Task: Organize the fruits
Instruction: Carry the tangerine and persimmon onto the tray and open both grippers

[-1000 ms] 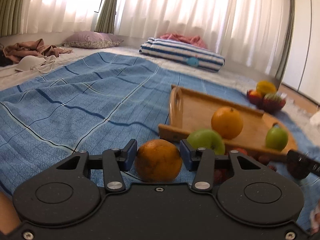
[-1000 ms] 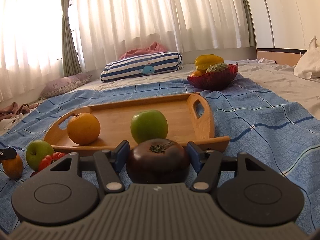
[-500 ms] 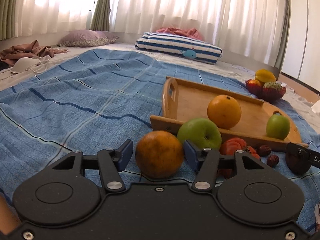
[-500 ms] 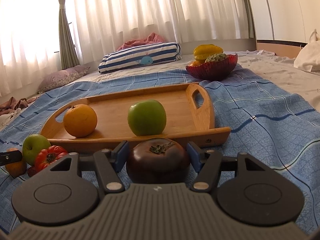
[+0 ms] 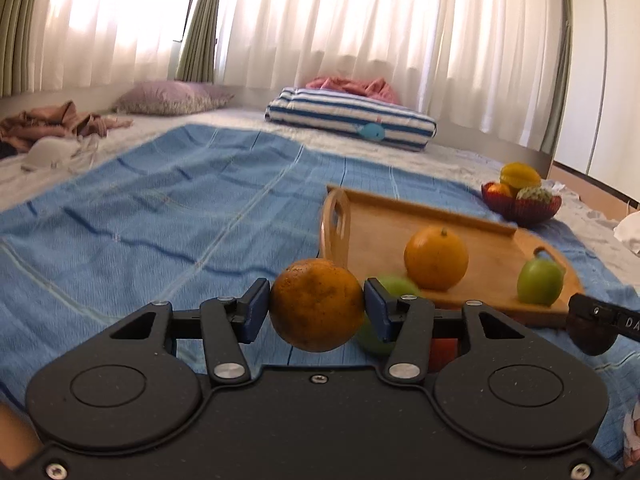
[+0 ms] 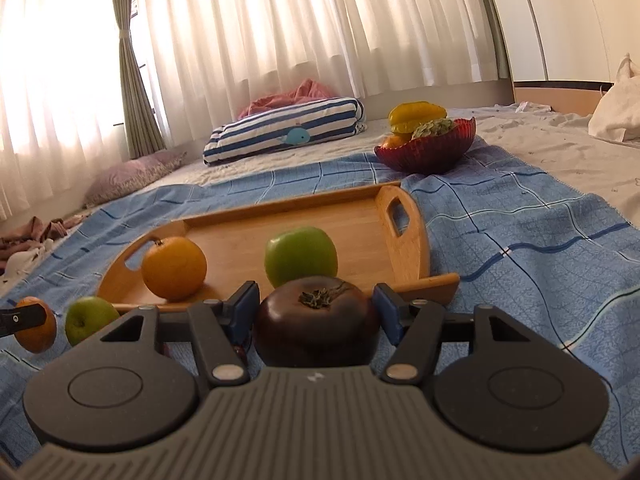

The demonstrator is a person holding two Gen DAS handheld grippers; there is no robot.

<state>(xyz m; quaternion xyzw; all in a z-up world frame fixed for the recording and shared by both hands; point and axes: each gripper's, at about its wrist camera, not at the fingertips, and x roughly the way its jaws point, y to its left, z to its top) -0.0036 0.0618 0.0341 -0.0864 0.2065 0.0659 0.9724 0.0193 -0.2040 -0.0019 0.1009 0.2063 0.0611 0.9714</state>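
My left gripper (image 5: pixel 316 308) has its jaws closing on a speckled orange (image 5: pixel 316 304), with the blue pads pressing both sides and the fruit lifted clear of the blue blanket. My right gripper (image 6: pixel 316 314) is shut on a dark brown fruit (image 6: pixel 316 320) with a dry calyx, just in front of the wooden tray (image 6: pixel 404 236). On the tray sit an orange (image 6: pixel 174 266) and a green apple (image 6: pixel 300 256). Another green apple (image 6: pixel 90 318) lies on the blanket left of the tray, next to the held orange (image 6: pixel 38 330).
A red bowl (image 6: pixel 428 152) with several fruits stands beyond the tray's far right corner. A red tomato (image 5: pixel 442 350) lies on the blanket behind my left gripper's right finger. A striped folded blanket (image 5: pixel 352 120) and a pillow (image 5: pixel 168 98) lie far back by the curtains.
My left gripper has risen with the orange, which now hangs above the blanket in front of the tray's handle. My right gripper still holds the dark fruit in about the same place.
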